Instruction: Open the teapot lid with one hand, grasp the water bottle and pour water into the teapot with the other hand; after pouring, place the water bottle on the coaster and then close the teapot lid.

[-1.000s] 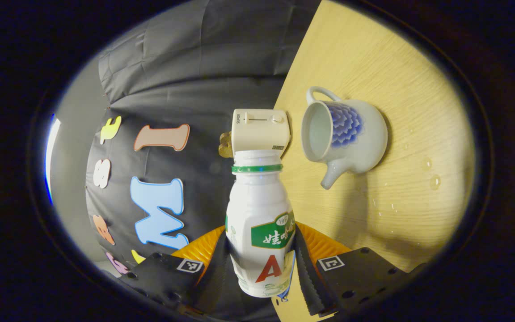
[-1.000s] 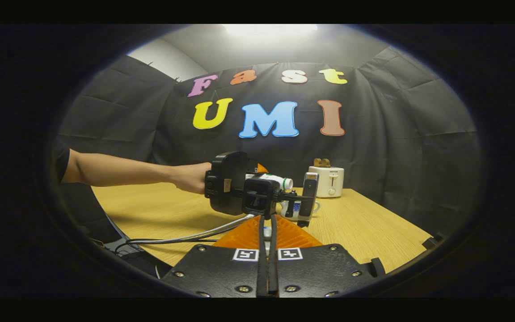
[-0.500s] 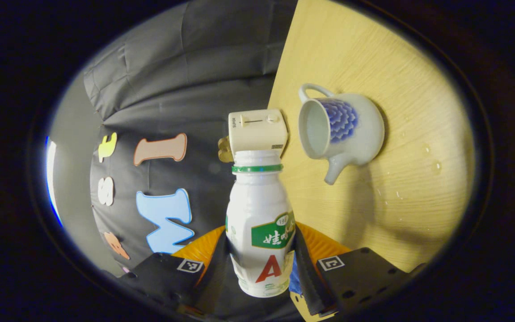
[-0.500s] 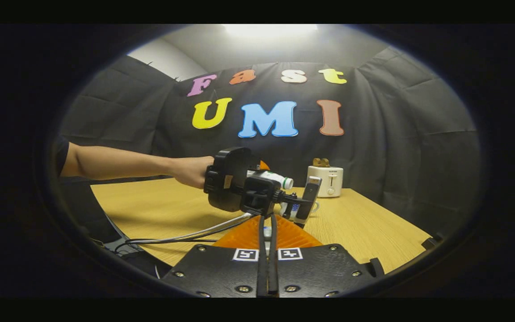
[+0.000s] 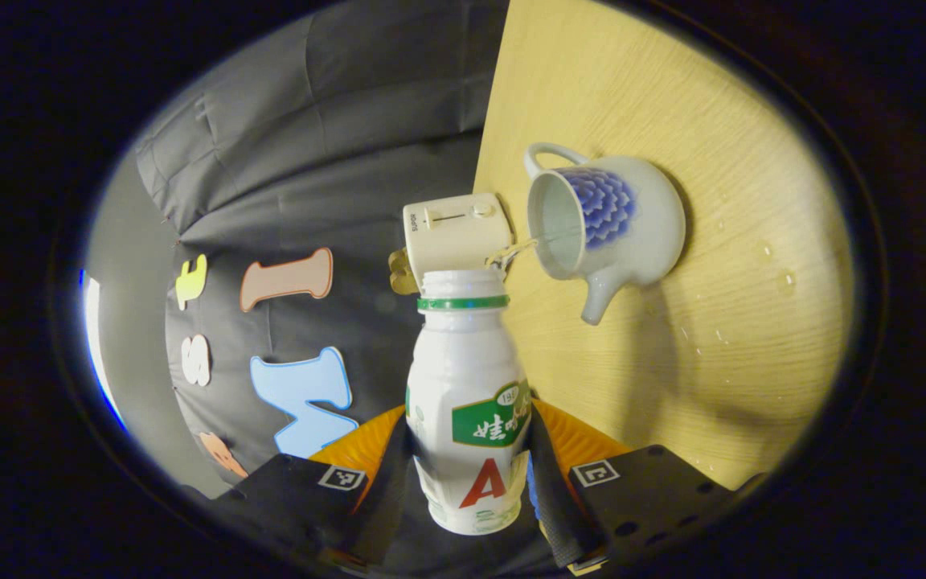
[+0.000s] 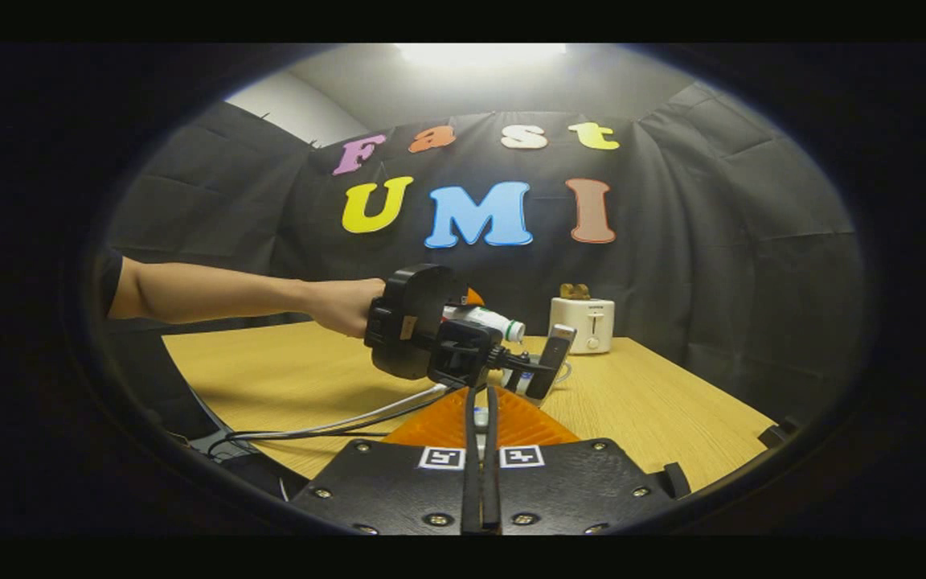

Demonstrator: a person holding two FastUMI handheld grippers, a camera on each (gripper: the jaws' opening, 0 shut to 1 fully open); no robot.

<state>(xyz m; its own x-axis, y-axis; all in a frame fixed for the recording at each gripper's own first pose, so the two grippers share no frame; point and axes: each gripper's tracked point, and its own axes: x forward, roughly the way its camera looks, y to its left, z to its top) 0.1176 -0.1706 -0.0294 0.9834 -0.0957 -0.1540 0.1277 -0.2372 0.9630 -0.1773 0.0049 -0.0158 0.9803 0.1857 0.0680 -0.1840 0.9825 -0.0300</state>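
Between the two fingers at the bottom of the left gripper view, the water bottle point(image 5: 465, 418) is clamped on both sides by the left gripper point(image 5: 467, 474), its open mouth with the green neck ring pointing away from the camera. The view is rolled, so the wooden table point(image 5: 672, 121) fills the right half as a near-vertical plane. On that table stands the teapot point(image 5: 604, 221), white with a blue pattern, lid off, its open mouth turned toward the bottle, handle at its upper left and spout at its lower left as seen here. A thin stream of water point(image 5: 515, 249) runs from the bottle's mouth across to the teapot's rim. Several water drops point(image 5: 784, 281) lie on the table beside the pot. A cream toaster point(image 5: 455, 233) stands at the table's far edge, just behind the bottle's mouth. In the right gripper view, a hand point(image 6: 346, 305) and bare forearm reach in from the left holding the left gripper point(image 6: 431, 330), with the bottle point(image 6: 491, 320) tipped nearly level and its mouth to the right, above the table point(image 6: 656, 410); the teapot is mostly hidden behind that gripper. The toaster point(image 6: 582, 324) stands farther back. The right gripper point(image 6: 480, 466) has its fingers together at the bottom of the view; whether anything is pinched between them cannot be told.
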